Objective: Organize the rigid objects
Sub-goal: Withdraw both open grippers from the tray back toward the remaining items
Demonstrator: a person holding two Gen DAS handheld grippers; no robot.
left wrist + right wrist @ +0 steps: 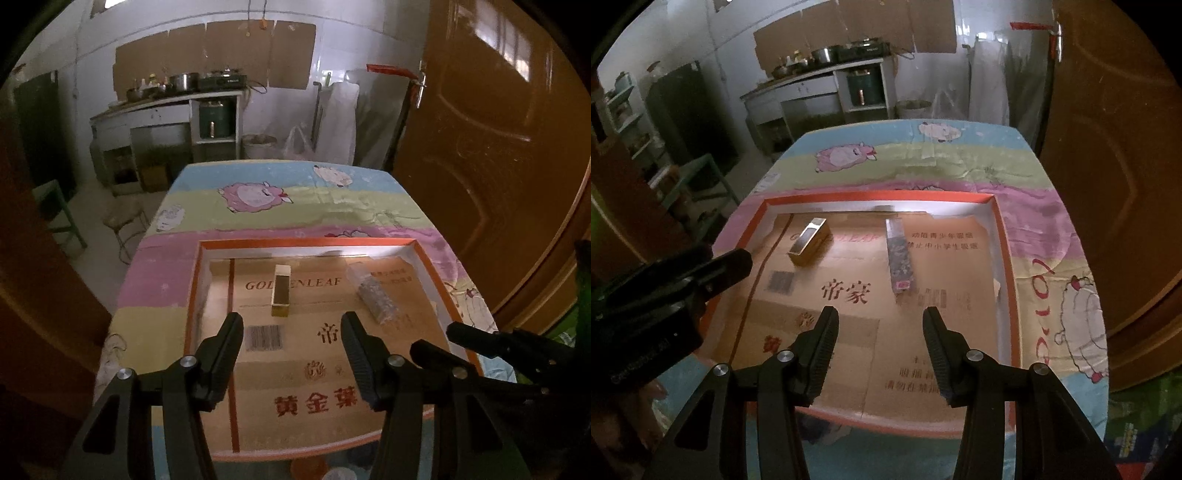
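A shallow orange-rimmed tray (pixel 306 243) (pixel 879 196) lined with brown printed cardboard lies on the table. In it lie a small gold box (pixel 281 290) (pixel 808 242) at the left and a long clear packet of dark bits (pixel 373 293) (pixel 900 258) at the right. My left gripper (pixel 291 321) is open and empty, just short of the gold box; it also shows in the right wrist view (pixel 731 262). My right gripper (pixel 881 317) is open and empty, just short of the packet; it also shows in the left wrist view (pixel 454 332).
The table wears a striped cloth with cartoon sheep (pixel 255 195) (pixel 846 155). A brown door (pixel 491 147) stands close on the right. A kitchen counter with pots (pixel 177 92) is at the back. A stool (pixel 123 218) and a green chair (pixel 55 210) stand on the left.
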